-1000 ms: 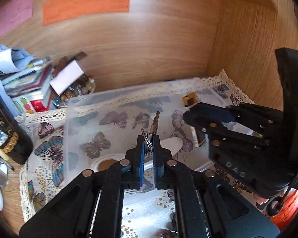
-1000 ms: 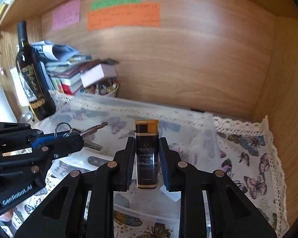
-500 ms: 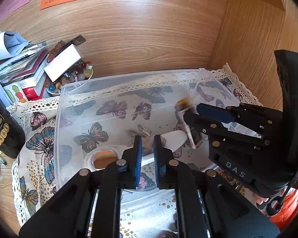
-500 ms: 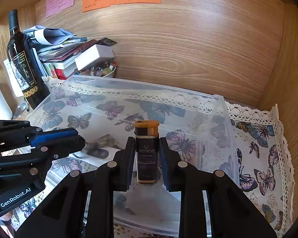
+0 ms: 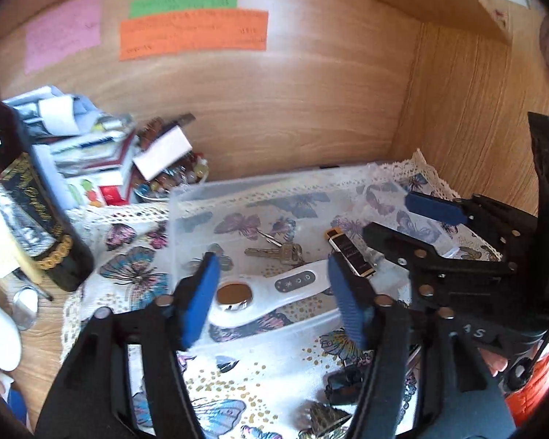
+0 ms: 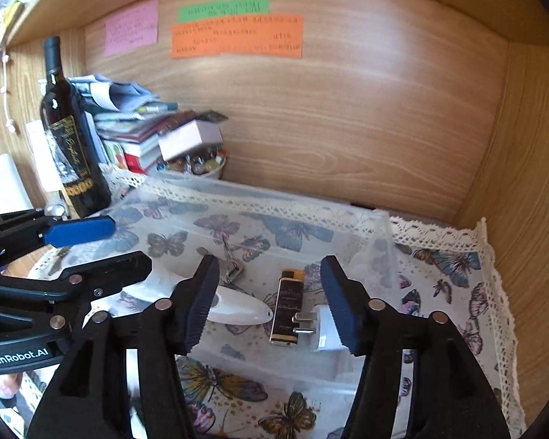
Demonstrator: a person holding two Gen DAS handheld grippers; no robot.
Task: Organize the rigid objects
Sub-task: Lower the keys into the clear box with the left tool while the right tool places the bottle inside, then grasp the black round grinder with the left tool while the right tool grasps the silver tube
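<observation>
Wood-grain alcove wall point(image 6: 347, 109) at the back and right, carrying pink point(image 6: 131, 31), green point(image 6: 223, 9) and orange point(image 6: 238, 36) paper notes. Butterfly-print cloth with lace edging point(image 6: 454, 256) spread over the shelf floor. Clear plastic bin point(image 5: 186, 197), point(image 6: 380, 226) sitting on that cloth, near the middle. Dark wine bottle point(image 6: 67, 135) upright at the left, beside a leaning stack of books and papers point(image 6: 135, 128) with a small bowl of beads point(image 6: 197, 164) just in front.

Left gripper point(image 5: 274, 285) above the near rim of the bin, blue pads apart and widening, pinching nothing. Right gripper point(image 6: 267, 292) likewise over the bin, pads apart and widening, nothing pressed between them; lighter visible in the gap but lying free on the bin floor.

Inside the bin: white handheld device with a round copper-coloured face and a small button panel point(image 5: 271, 289), lying flat across the near half. Black lighter with orange top point(image 6: 287, 307), point(image 5: 349, 256) flat on the bottom, just right of the white device's tip. White plug adapter with metal prongs point(image 6: 320, 325) touching or just beside the lighter's right side. Bunch of keys point(image 5: 280, 250), point(image 6: 230, 267) on the bin floor, behind the white device and left of the lighter.
</observation>
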